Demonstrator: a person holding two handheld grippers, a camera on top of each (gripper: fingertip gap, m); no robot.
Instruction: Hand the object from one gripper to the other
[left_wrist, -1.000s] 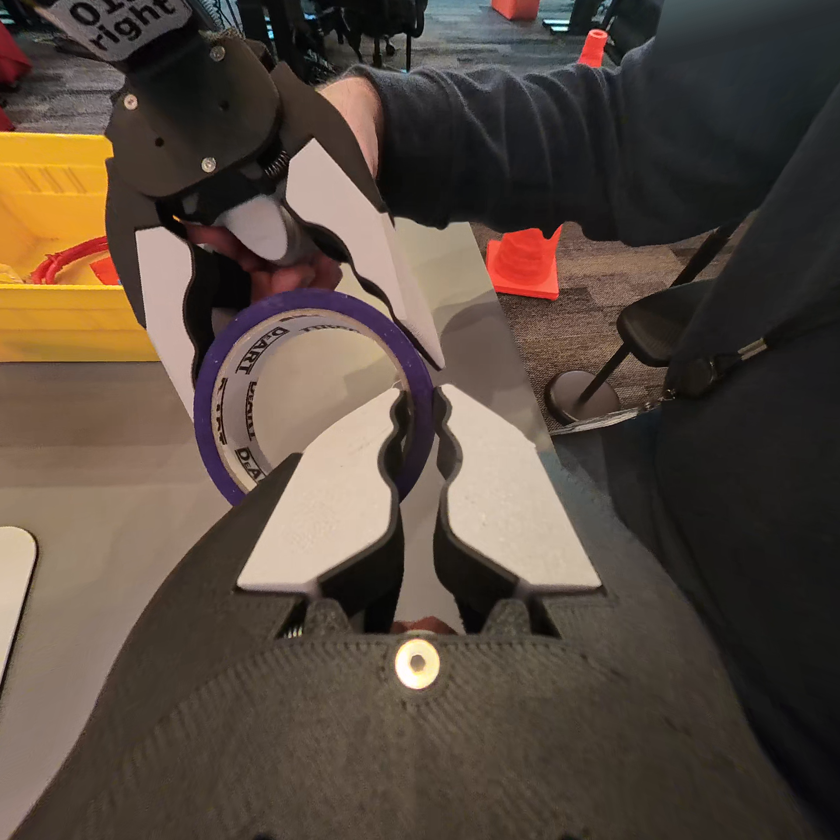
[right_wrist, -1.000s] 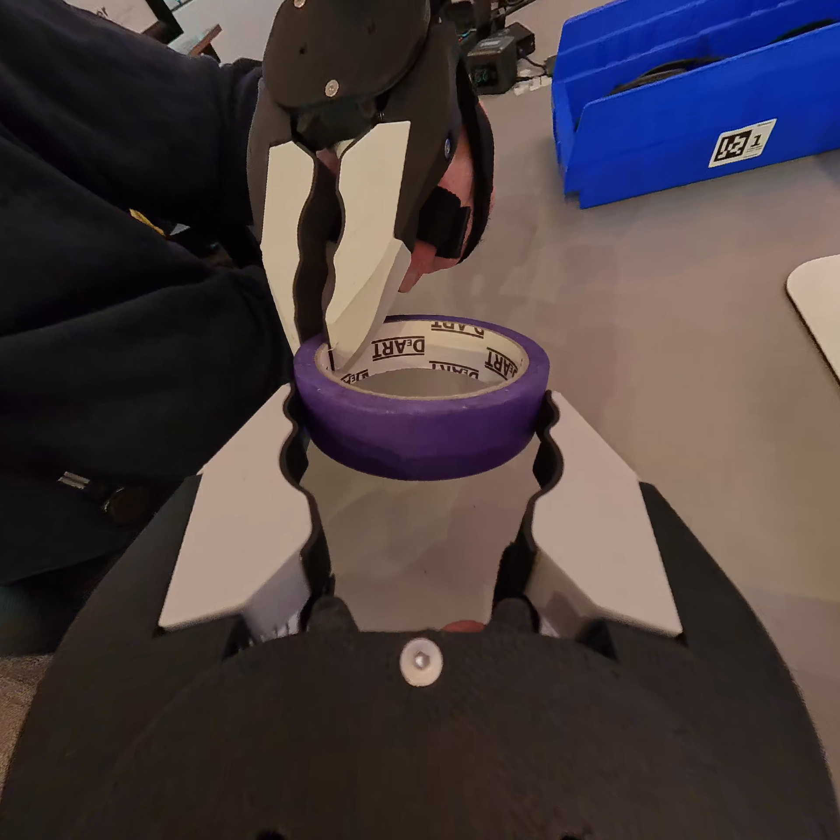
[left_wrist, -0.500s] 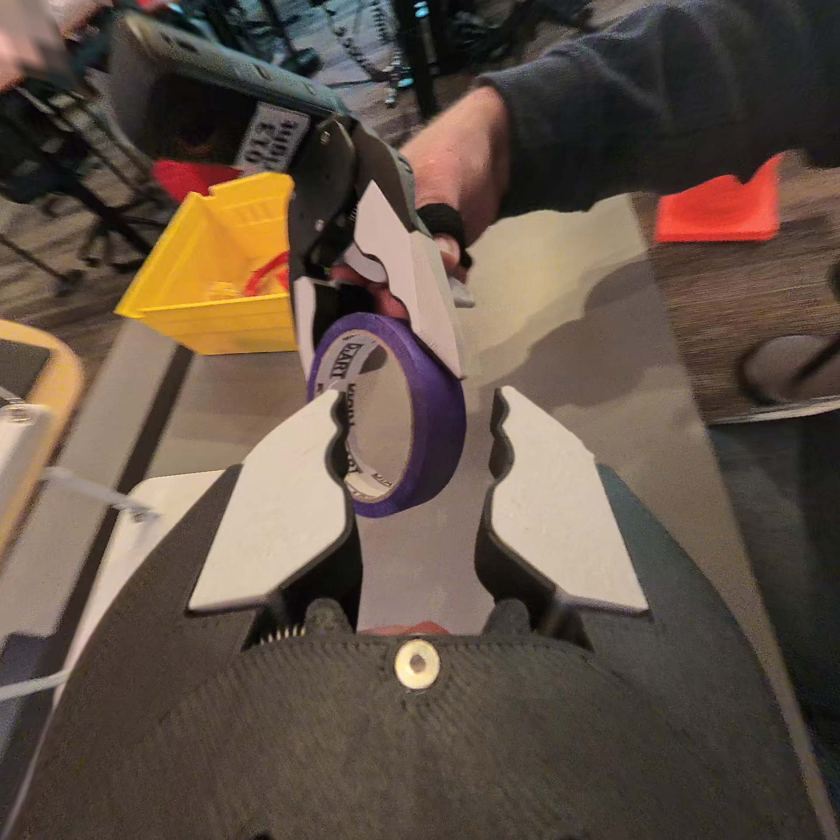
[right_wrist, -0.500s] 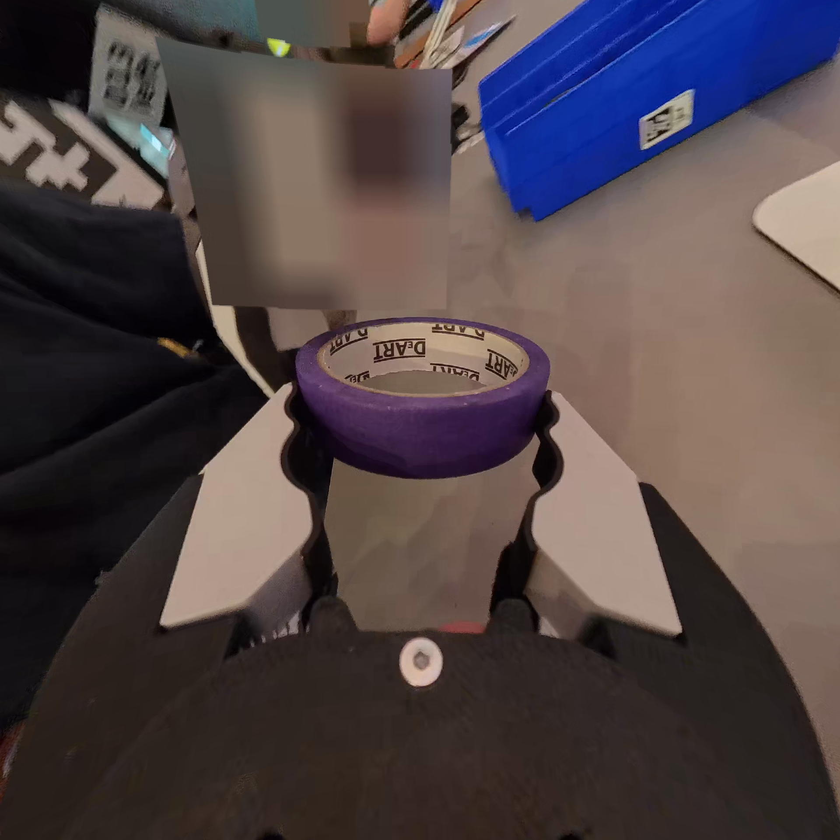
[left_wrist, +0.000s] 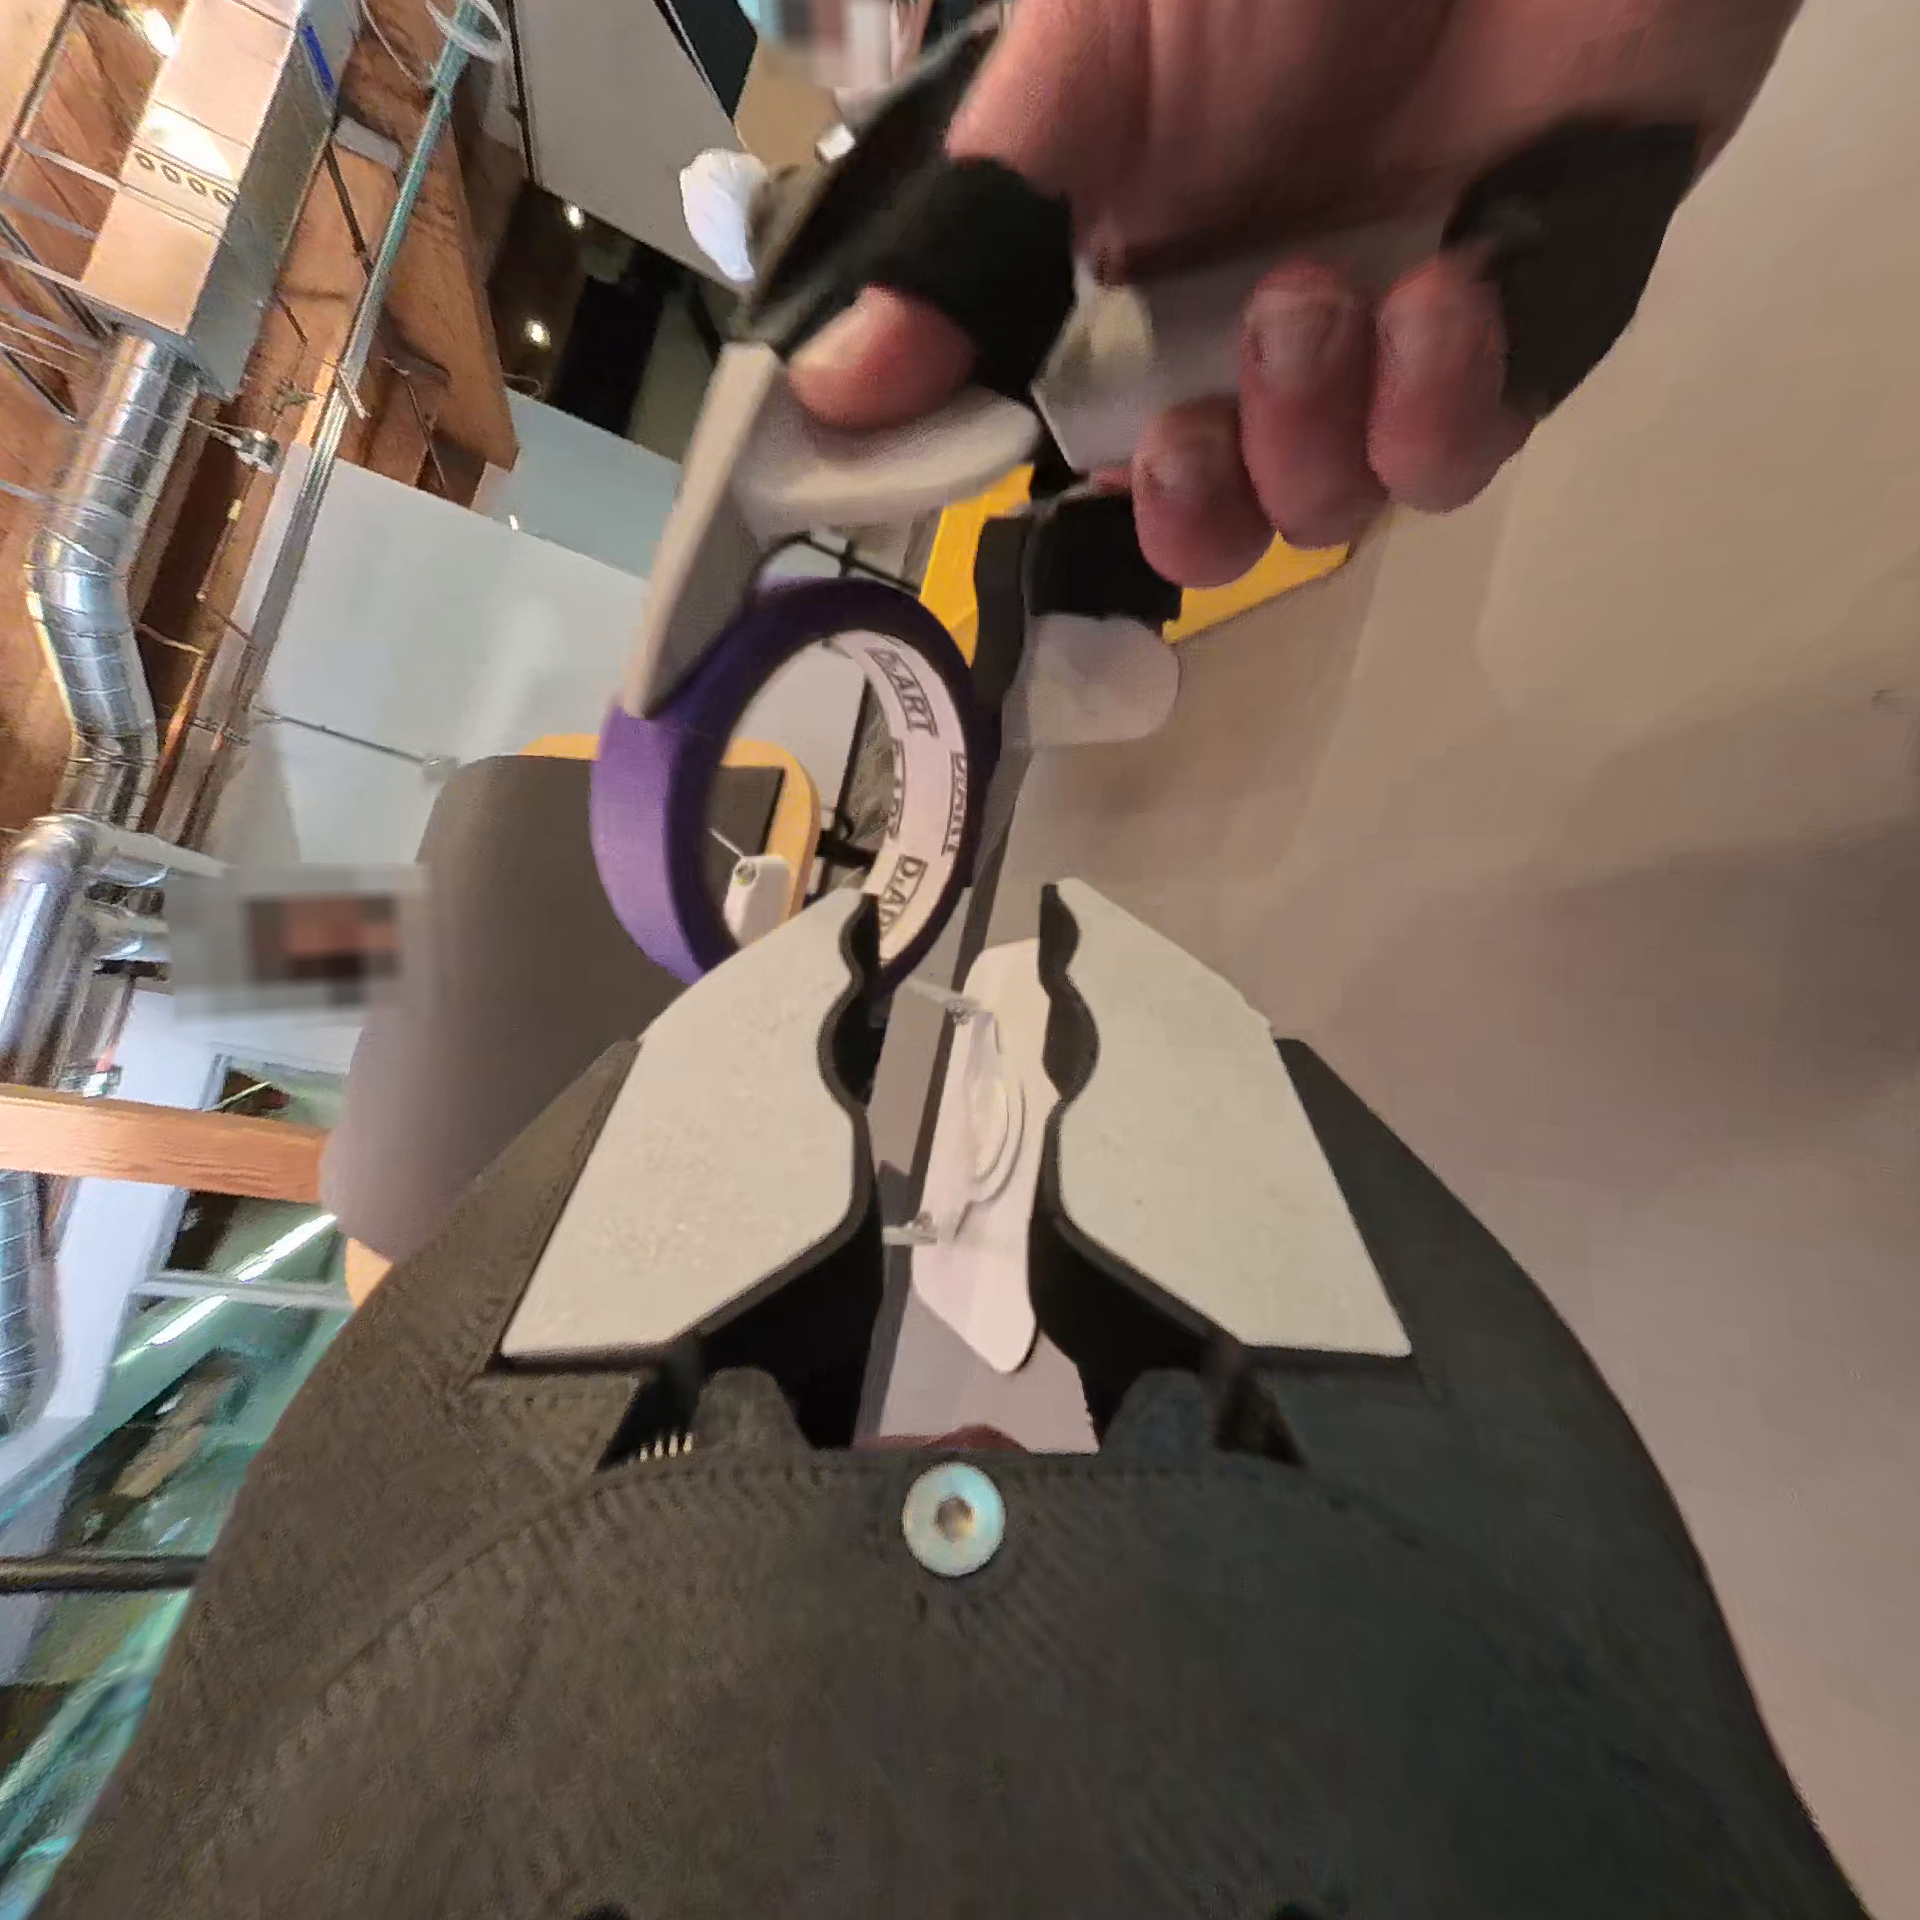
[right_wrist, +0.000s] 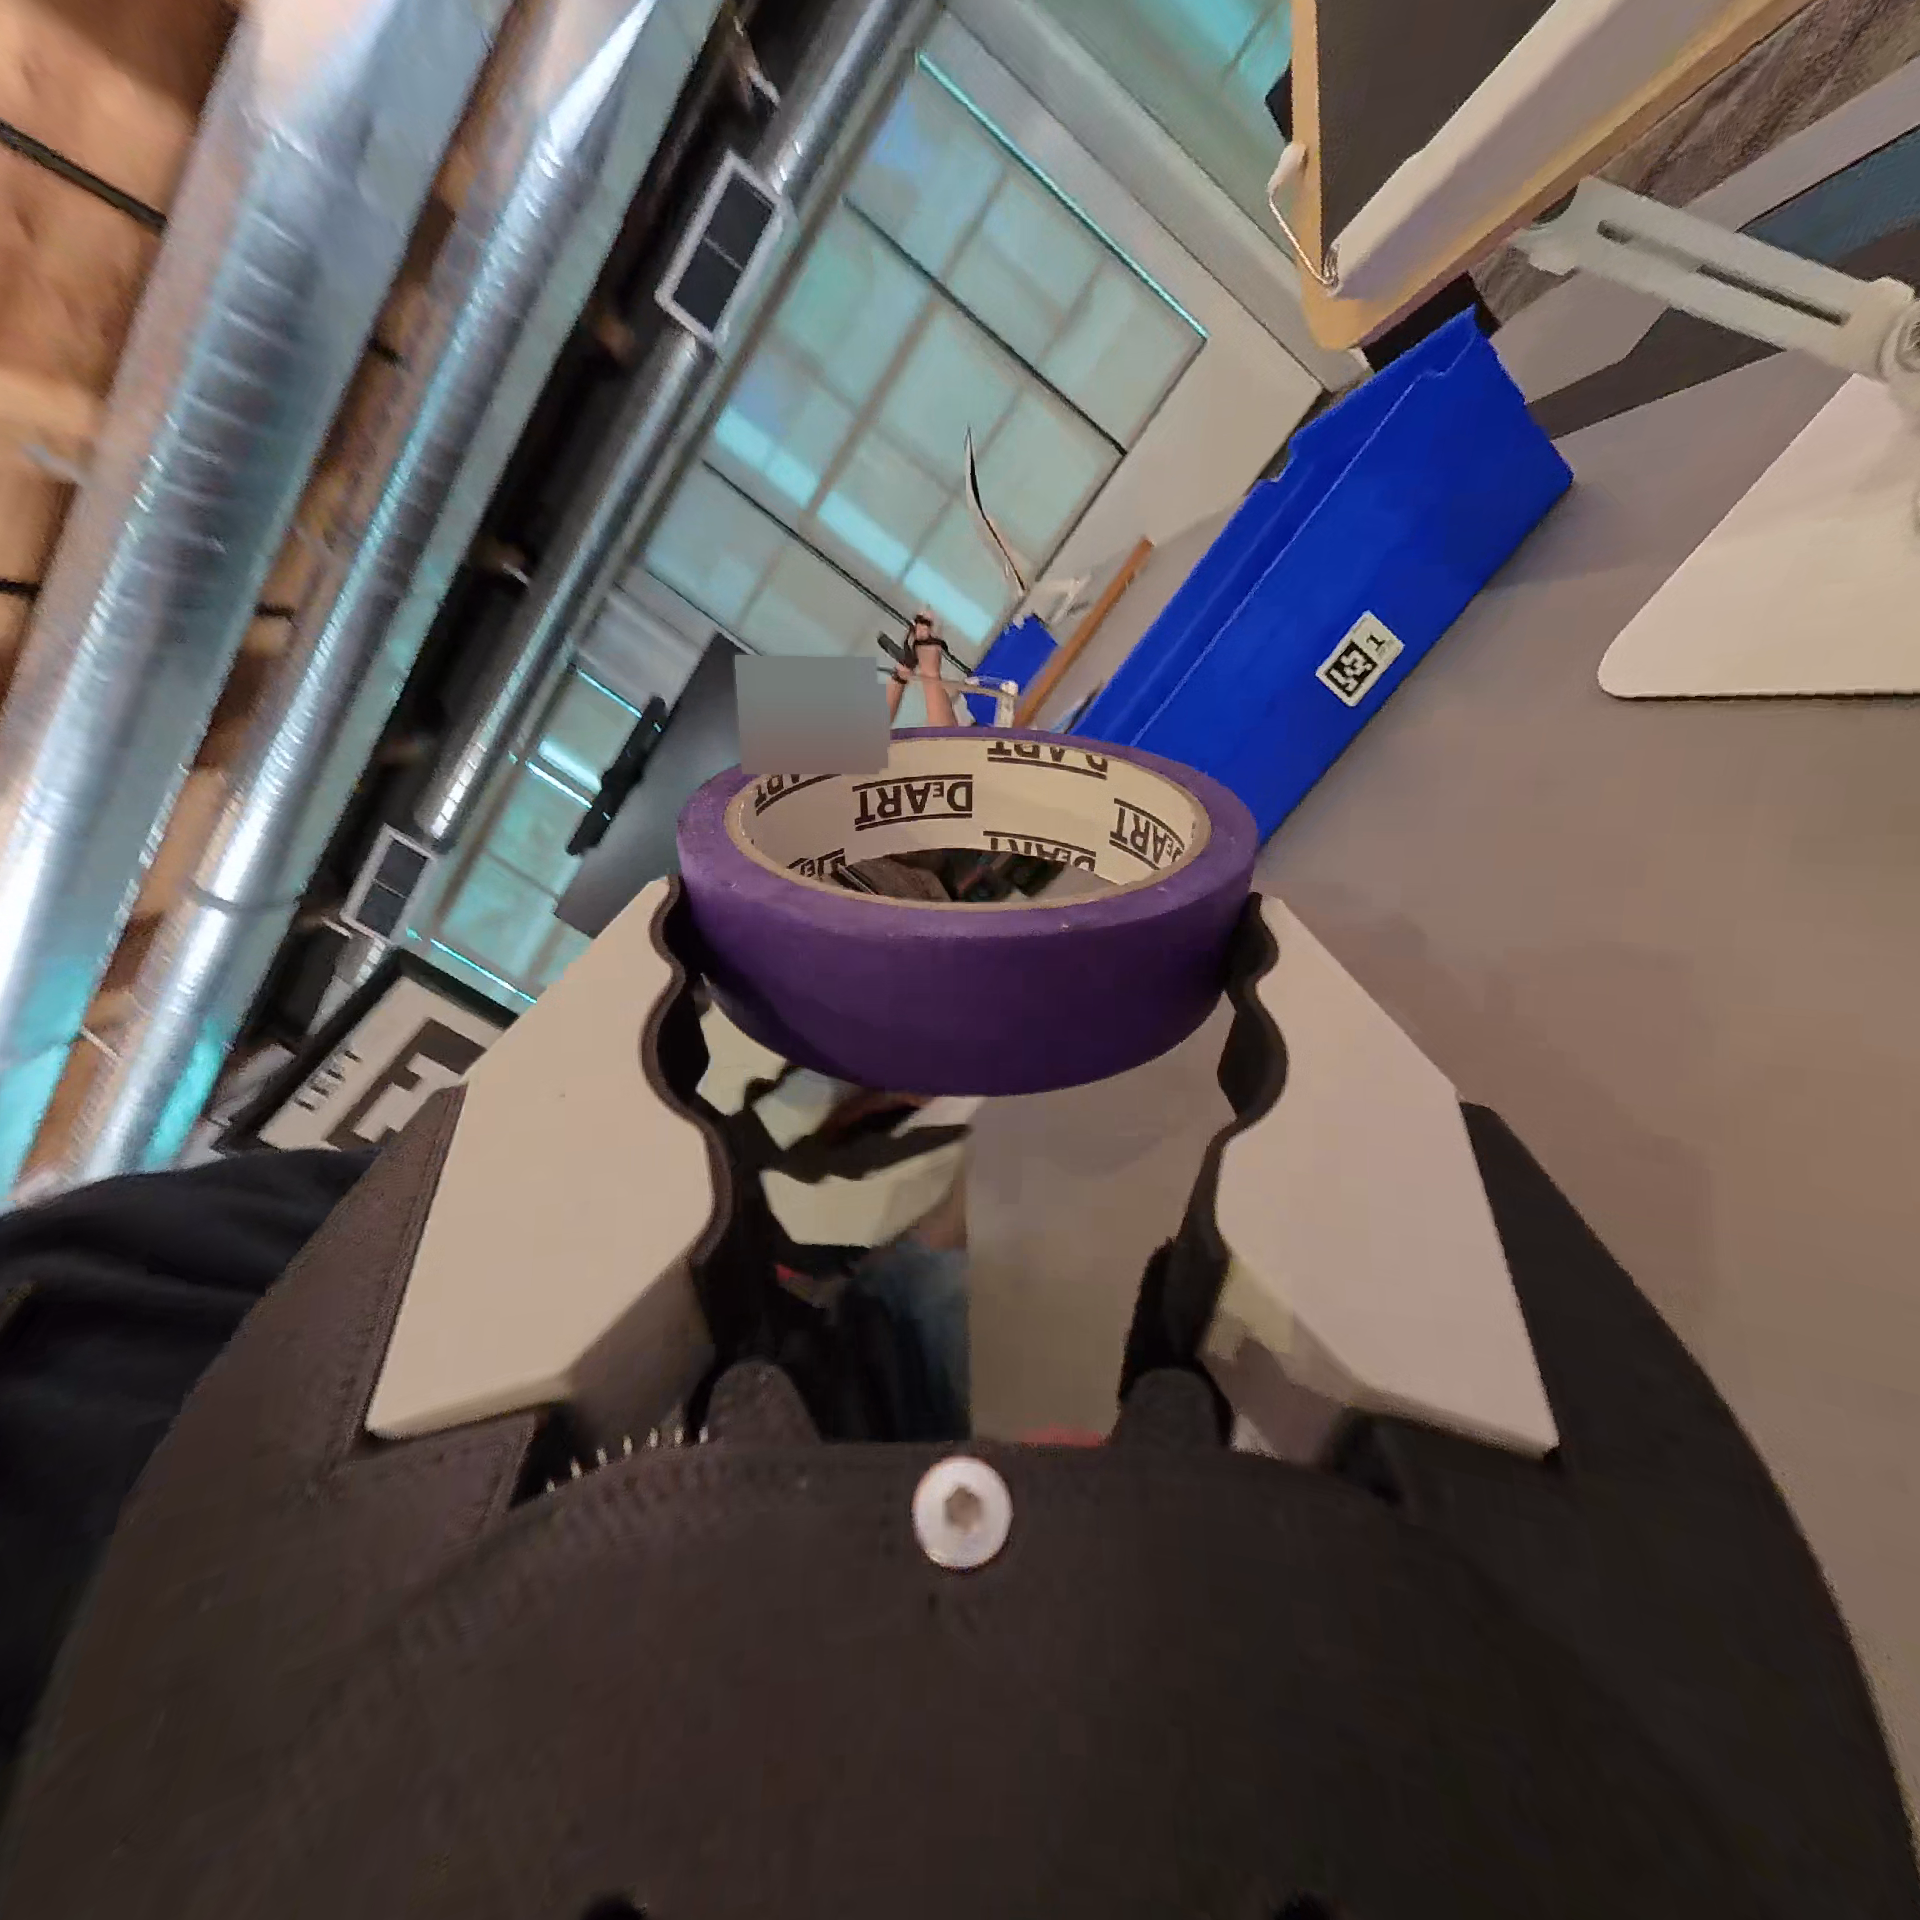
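Though blurred, the right claw (right_wrist: 961, 935) grips the tape roll (right_wrist: 966, 997).

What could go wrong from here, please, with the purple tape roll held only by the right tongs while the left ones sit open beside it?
1. The right tongs pinch the purple tape roll only at their tips, across its curved outer wall, so it might slip or twist out.
2. One left finger overlaps the roll's lower edge in the left wrist view; a bump there could knock it free.
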